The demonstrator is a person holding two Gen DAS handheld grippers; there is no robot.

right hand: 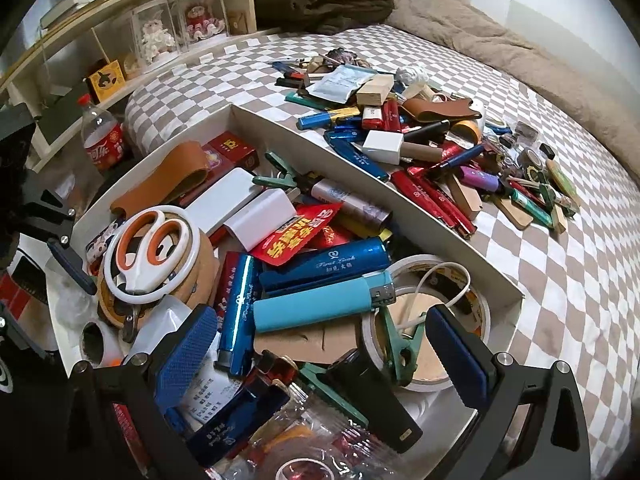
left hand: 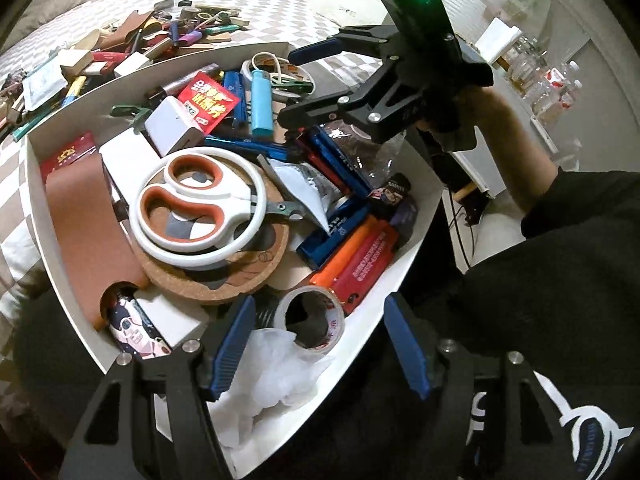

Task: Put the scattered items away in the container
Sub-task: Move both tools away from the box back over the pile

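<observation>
A white box (left hand: 32, 184) on a checkered bed holds scissors (left hand: 196, 204), a cork coaster (left hand: 240, 280), lighters, tape rolls and a teal lighter (left hand: 261, 104). My left gripper (left hand: 320, 344) is open and empty above the box's near end, over a tape roll (left hand: 316, 316) and crumpled white paper. My right gripper (left hand: 292, 84) is open above the box's far end. In the right wrist view the right gripper (right hand: 320, 348) is open over the teal lighter (right hand: 320, 304), a green clip (right hand: 400, 344) and a black lighter (right hand: 376, 400). A scattered pile (right hand: 440, 136) lies beyond the box wall (right hand: 400, 196).
A wooden shelf (right hand: 120, 32) with clear display boxes and a cola bottle (right hand: 102, 140) stands left of the bed. A brown blanket (right hand: 500, 40) lies along the far bed edge. The pile also shows in the left wrist view (left hand: 120, 52).
</observation>
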